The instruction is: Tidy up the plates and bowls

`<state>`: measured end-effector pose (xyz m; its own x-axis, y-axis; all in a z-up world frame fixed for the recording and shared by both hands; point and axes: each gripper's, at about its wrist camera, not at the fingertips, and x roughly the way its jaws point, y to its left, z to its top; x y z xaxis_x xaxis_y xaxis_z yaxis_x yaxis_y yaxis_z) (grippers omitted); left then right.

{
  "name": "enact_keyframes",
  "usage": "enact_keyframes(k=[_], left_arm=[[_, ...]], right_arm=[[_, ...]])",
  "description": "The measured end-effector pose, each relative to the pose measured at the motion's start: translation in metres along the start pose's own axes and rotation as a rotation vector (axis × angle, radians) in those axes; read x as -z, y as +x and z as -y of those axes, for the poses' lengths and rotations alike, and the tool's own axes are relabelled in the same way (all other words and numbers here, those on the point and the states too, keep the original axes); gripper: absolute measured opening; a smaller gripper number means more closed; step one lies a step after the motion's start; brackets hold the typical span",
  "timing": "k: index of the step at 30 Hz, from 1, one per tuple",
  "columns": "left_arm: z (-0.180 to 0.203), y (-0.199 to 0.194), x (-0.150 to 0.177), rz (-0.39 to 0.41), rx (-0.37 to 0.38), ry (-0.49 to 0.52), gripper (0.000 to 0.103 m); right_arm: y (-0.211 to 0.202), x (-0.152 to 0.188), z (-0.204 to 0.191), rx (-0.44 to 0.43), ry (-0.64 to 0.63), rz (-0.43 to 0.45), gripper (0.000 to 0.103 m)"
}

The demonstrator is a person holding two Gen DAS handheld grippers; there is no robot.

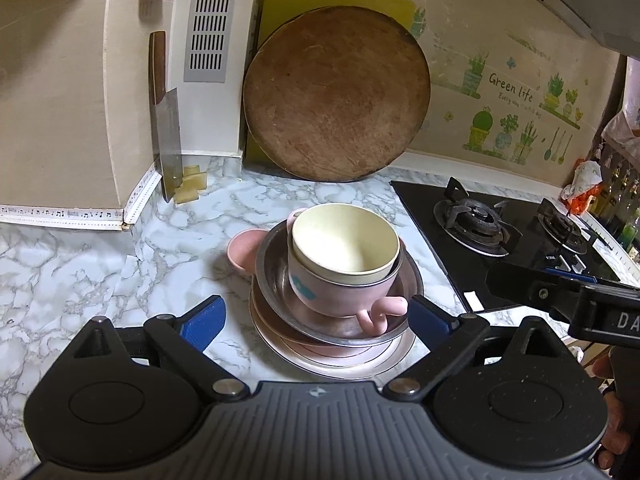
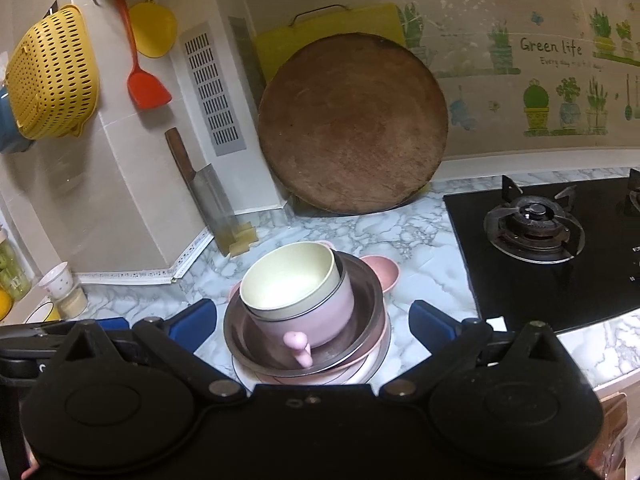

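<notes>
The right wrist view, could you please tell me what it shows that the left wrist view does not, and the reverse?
Only the right wrist view shows the yellow colander in full, the yellow ladle and a white cup. Only the left wrist view shows the second burner and the right tool from the side. Both share the stacked dishes topped by the cream bowl, the round wooden board and the cleaver.

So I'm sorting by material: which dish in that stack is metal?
The steel bowl, directly under the pink handled cup; the cream bowl and plates aren't shiny metal.
</notes>
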<state>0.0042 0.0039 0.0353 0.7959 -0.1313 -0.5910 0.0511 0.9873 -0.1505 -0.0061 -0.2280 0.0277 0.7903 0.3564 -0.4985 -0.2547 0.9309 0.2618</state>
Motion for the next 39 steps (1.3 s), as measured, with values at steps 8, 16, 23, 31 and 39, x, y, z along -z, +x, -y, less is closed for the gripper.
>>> enact_keyframes(k=[8, 16, 23, 31, 39], left_arm=[[-0.002, -0.010, -0.003, 0.047, -0.015, -0.002, 0.098], [-0.002, -0.014, -0.002, 0.057, -0.017, -0.008, 0.098], [-0.002, -0.016, -0.001, 0.059, -0.025, -0.009, 0.098], [-0.003, -0.016, -0.001, 0.058, -0.026, -0.013, 0.098], [-0.003, -0.017, 0.000, 0.058, -0.025, -0.017, 0.098]], right_arm=[[0.004, 0.001, 0.001, 0.013, 0.007, -0.025, 0.103], [0.001, 0.001, -0.003, 0.011, -0.006, -0.019, 0.103], [0.000, 0.001, -0.006, -0.002, -0.022, -0.017, 0.103], [-0.001, 0.001, -0.011, -0.026, -0.044, -0.004, 0.103], [-0.001, 0.000, -0.012, -0.018, -0.046, -0.006, 0.103]])
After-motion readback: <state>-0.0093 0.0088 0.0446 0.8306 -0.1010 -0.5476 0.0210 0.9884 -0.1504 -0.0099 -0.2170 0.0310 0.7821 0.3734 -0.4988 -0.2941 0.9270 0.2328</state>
